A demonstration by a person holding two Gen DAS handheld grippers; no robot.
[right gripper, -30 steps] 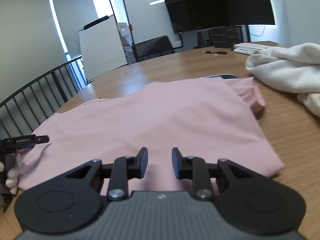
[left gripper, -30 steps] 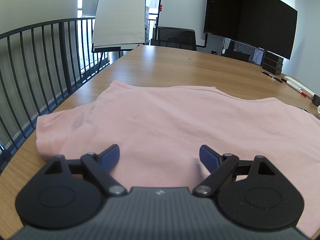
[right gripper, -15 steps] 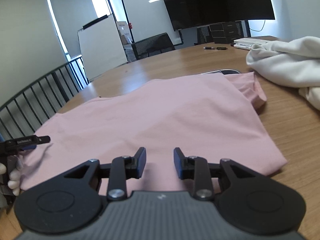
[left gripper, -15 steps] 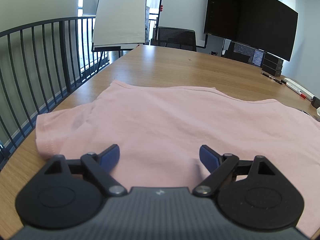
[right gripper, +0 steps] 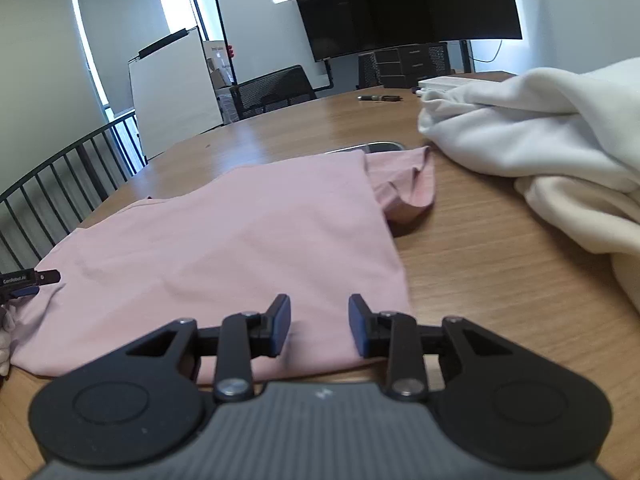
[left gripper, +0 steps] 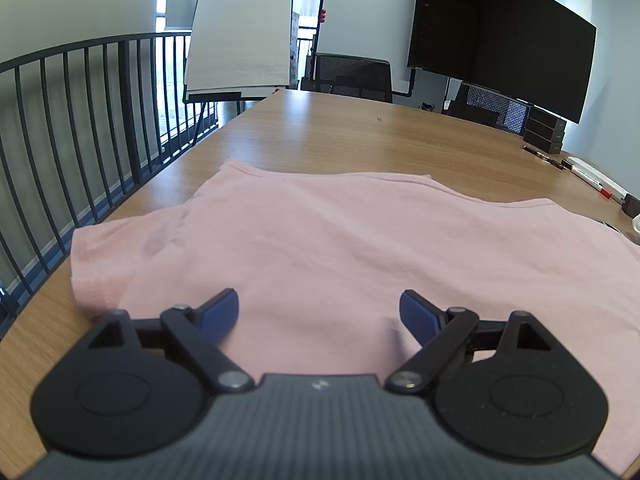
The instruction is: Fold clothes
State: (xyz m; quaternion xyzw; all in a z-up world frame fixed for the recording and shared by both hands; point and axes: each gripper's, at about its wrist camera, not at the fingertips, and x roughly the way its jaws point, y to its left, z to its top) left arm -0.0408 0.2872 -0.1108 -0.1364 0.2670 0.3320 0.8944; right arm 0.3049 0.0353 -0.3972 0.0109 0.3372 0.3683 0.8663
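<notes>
A: What has moved since the earlier frames?

B: The right gripper (right gripper: 319, 326) has shifted: the pink T-shirt (right gripper: 240, 236) and the white garment (right gripper: 532, 152) now sit lower and larger in its view. Its jaws have widened a little and hold nothing.

A: And the left gripper (left gripper: 319, 314)?

B: It has stayed put, jaws spread wide over the shirt's near edge, empty, fingertips (left gripper: 219, 312) just above the cloth.

A: Where does the shirt lie?

B: Flat on the wooden table (left gripper: 360, 136), filling the middle of the left view, one sleeve toward the railing (left gripper: 80, 120) at left. In the right view the other sleeve (right gripper: 404, 192) is bunched at centre right, just beside the white garment.
</notes>
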